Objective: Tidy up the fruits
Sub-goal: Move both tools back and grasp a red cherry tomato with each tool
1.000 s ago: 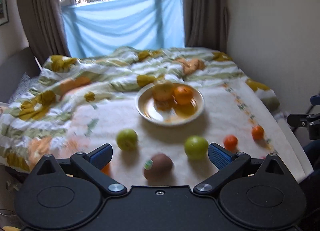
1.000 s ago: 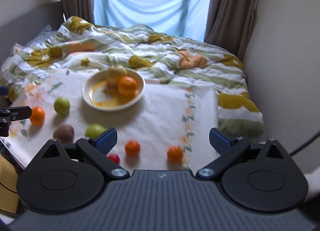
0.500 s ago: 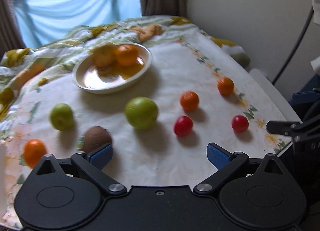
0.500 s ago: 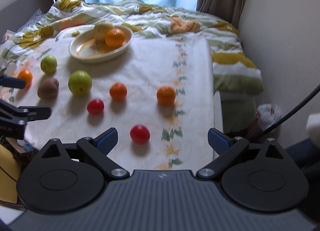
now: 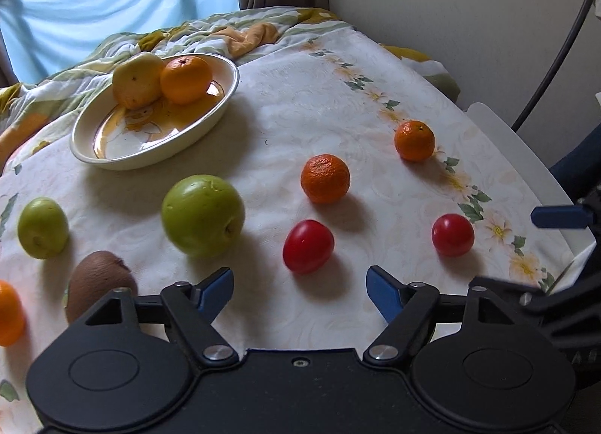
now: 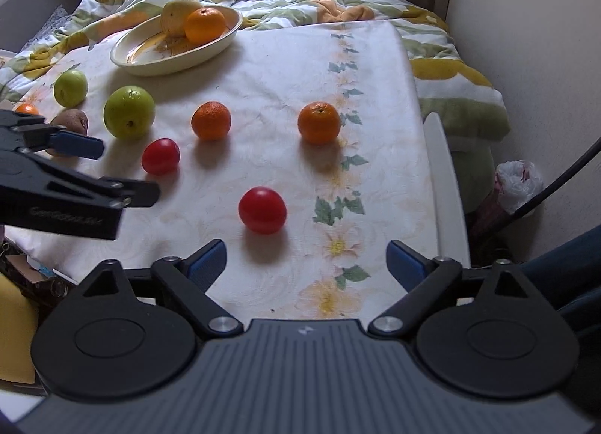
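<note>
On the cloth lie two red tomatoes (image 5: 308,246) (image 5: 452,234), two green apples (image 5: 203,215) (image 5: 43,228), three loose oranges (image 5: 325,178) (image 5: 414,140) (image 5: 9,313) and one kiwi (image 5: 98,289). One plate (image 5: 124,160) carries one orange (image 5: 186,74) and one yellow fruit (image 5: 137,80).

Faint embossed lettering on left gripper (image 6: 67,156), mirrored, unreadable
</note>
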The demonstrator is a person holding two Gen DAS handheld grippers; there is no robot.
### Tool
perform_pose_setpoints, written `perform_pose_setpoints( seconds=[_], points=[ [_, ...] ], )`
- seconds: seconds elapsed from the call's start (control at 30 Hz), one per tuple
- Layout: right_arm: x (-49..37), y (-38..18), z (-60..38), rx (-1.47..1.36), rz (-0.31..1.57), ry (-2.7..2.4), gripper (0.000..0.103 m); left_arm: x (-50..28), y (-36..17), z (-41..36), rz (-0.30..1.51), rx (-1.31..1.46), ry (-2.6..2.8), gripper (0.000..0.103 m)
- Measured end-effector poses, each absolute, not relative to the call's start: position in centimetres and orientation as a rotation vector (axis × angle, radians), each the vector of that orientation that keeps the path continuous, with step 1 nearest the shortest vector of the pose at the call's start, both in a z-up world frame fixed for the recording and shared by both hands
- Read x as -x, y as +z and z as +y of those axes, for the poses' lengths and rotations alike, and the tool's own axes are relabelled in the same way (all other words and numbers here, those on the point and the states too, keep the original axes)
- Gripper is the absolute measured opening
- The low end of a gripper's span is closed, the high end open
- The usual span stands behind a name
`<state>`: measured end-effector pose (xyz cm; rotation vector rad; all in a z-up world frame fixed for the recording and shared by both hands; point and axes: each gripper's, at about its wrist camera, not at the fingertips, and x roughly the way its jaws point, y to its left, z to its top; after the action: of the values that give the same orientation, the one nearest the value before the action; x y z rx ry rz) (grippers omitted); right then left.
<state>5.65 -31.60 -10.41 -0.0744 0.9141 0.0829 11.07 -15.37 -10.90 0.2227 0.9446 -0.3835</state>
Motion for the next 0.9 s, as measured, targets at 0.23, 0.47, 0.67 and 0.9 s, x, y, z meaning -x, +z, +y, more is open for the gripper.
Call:
perform_pose_setpoints(
  seconds=[0.23, 0.47, 0.67, 0.9],
  points=[
    [-5.8, -10.9, -31.9, 0.087, 0.916, 0.096, 0.103, -11.8, -11.4, -15.9, 0.933, -0.212, -0.383, 0.058],
    [-6.5, -11.1, -31.9, 0.038, 0.932, 0.089, 0.103, -12.5, -11.6, -15.4, 0.942, -0.164, -0.387, 0.035],
    [-6.8, -11.4, -31.2, 0.044, 0.935, 0.112, 0.090, -12.5, -11.5, -15.0, 0.947, -0.156, -0.394, 0.035],
    [-7.4, -11.7, -30.9, 0.046, 0.936, 0.116, 0.084, -11.9, -11.5, -14.2, 0.957, -0.142, -0.385, 0.035]
  ],
)
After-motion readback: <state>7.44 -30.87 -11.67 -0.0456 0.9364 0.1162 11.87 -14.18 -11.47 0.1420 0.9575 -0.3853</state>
